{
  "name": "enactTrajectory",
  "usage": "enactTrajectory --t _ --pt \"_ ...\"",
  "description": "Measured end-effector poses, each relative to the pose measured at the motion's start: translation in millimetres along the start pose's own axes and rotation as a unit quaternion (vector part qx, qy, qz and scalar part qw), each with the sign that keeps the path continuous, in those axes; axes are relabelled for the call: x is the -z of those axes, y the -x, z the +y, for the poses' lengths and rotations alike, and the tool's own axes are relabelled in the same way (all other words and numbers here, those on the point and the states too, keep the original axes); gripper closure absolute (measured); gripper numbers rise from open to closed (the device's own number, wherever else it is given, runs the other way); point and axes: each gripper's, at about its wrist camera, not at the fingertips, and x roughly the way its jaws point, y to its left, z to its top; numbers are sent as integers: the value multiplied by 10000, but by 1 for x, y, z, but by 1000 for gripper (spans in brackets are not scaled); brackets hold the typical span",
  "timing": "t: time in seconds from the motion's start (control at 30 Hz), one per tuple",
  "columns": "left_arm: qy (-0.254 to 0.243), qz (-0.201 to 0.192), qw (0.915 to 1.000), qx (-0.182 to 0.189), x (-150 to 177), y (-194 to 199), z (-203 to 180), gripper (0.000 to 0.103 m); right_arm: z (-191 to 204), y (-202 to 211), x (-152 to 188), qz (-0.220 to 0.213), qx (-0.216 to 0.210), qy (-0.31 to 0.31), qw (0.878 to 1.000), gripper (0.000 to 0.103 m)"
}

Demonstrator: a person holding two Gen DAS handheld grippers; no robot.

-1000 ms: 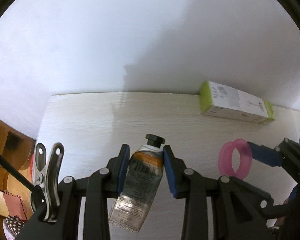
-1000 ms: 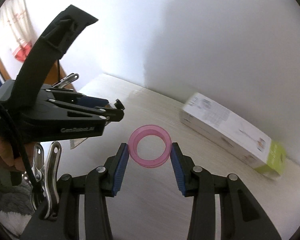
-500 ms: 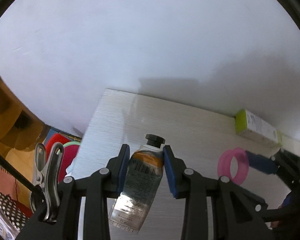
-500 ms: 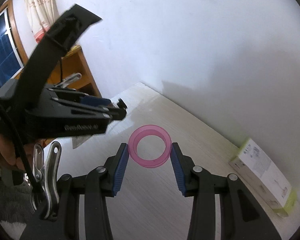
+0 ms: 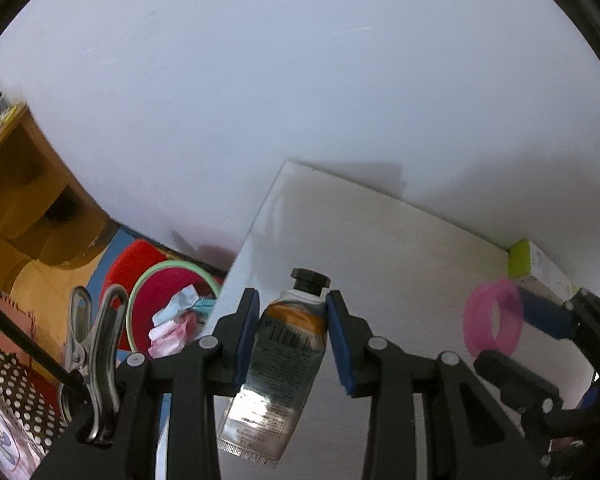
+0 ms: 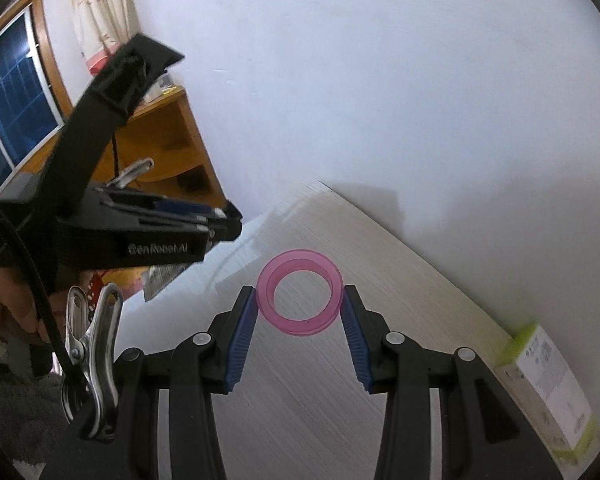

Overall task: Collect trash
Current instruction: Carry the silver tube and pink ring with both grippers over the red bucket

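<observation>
Left wrist view: left gripper [image 5: 292, 340] clamps tube [image 5: 278, 364], right gripper [image 6: 299, 322] clamps pink ring [image 6: 300, 298], both lifted above table [image 5: 400, 256]; red bin [image 5: 156, 300] holds wrappers; drop-off pending, box [image 6: 548, 384] uncollected.

Both tools, left [image 5: 292, 312] and right [image 6: 299, 304], clamped, angled downward.

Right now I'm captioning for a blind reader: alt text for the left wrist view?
The left gripper grips a squeezed tube above a pale table; left, a red bin holds wrappers.
</observation>
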Motion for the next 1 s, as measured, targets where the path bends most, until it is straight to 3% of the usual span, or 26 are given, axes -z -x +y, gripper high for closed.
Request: enactTrajectory --t 0.17,0.63,1.0 --pt "245 41 9997 -39 -4 7 15 68 9 18 -5 12 -50 175 9998 60" --pt "834 21 9964 -145 -14 40 71 68 24 11 -31 116 -246 553 9981 60" --pt "1138 120 9932 -209 -24 67 105 68 28 5 -33 226 -387 739 9963 60"
